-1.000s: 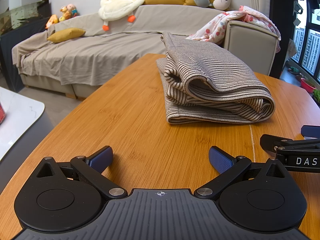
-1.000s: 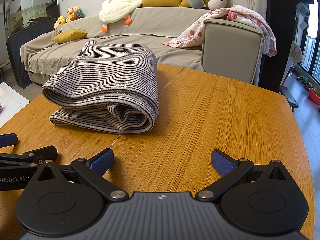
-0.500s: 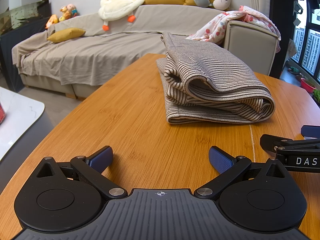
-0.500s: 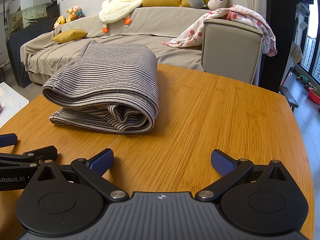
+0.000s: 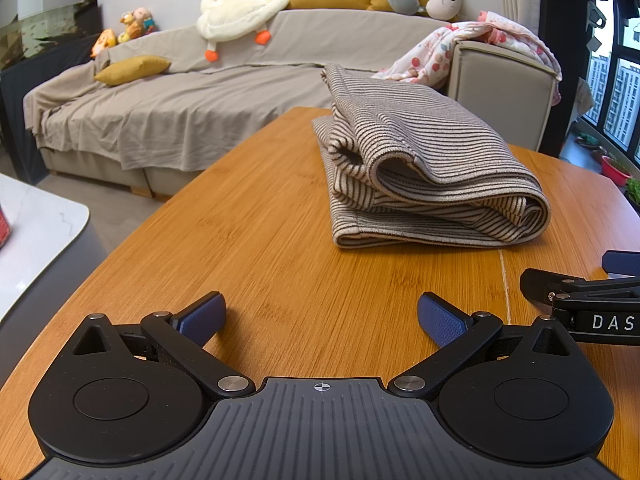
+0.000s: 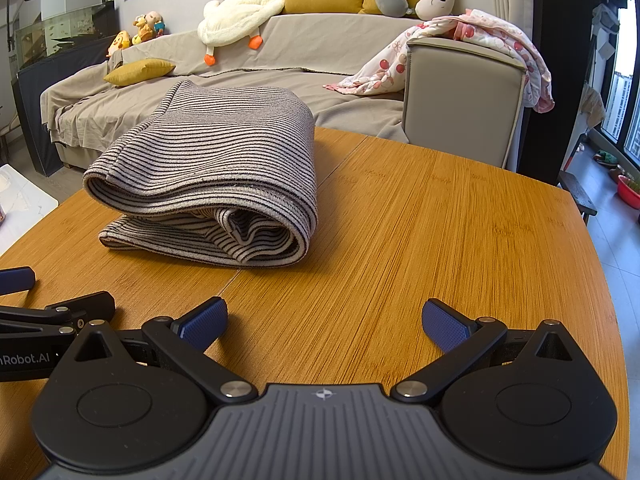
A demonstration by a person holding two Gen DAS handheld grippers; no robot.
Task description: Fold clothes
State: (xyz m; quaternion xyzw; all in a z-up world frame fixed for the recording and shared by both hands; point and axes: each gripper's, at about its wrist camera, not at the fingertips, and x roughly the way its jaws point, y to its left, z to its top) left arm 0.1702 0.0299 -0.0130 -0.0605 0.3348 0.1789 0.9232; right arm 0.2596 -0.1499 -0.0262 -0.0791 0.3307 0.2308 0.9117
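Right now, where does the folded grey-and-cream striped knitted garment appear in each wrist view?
Left wrist view: the folded striped knitted garment lies right of centre on the round wooden table.
Right wrist view: the garment lies left of centre.
Shared landmark: the white plush goose on the sofa back.

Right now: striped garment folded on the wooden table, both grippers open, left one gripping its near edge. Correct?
Not quite. The left gripper is open but grips nothing: the left wrist view shows it short of the striped garment, with bare wooden table between. The right gripper is open too.
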